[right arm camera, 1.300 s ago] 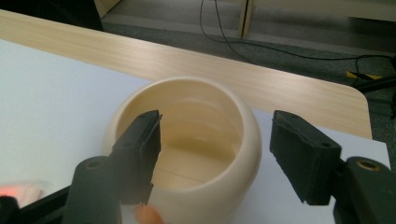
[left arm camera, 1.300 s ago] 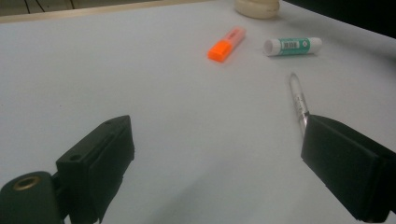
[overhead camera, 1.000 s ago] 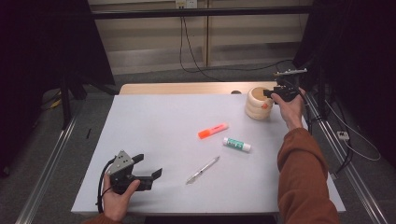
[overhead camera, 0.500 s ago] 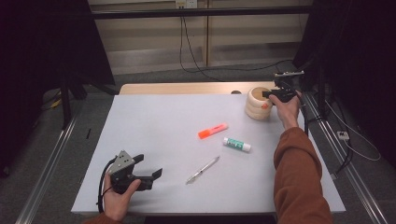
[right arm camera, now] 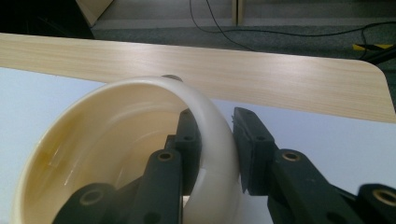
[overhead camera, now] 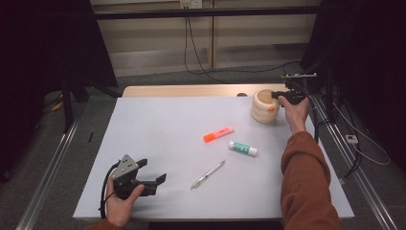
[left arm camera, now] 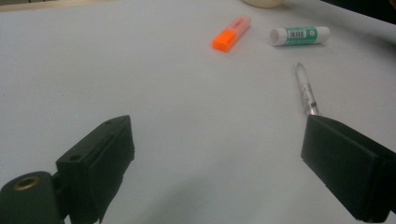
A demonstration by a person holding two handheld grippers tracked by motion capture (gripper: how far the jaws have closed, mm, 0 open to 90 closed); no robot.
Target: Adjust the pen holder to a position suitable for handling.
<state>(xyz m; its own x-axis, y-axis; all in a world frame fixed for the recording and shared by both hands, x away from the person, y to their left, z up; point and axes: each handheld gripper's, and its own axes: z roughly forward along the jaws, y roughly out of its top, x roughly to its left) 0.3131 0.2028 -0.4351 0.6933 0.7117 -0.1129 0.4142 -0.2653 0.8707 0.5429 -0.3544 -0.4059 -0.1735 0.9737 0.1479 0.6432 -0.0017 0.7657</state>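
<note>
Right gripper (overhead camera: 286, 96) fingers have just been closing since the earlier frame, cup wall between them; hand barely shifted, left hand unmoved.

High view: cream cup (overhead camera: 264, 106) stands at the table's (overhead camera: 163, 129) far right corner, right gripper at its rim. Left gripper (overhead camera: 154, 183) rests near the front left edge, fingers released. Orange highlighter (overhead camera: 218, 134), glue stick (overhead camera: 242, 148) and pen (overhead camera: 208, 174) lie mid-table.

Left gripper view: fingers (left arm camera: 100, 161) wide apart, nothing between; pen (left arm camera: 306, 91) ahead.

Right gripper view: fingers (right arm camera: 252, 142) straddle the cup (right arm camera: 116, 140) wall, one inside, one outside, clamping it.
</note>
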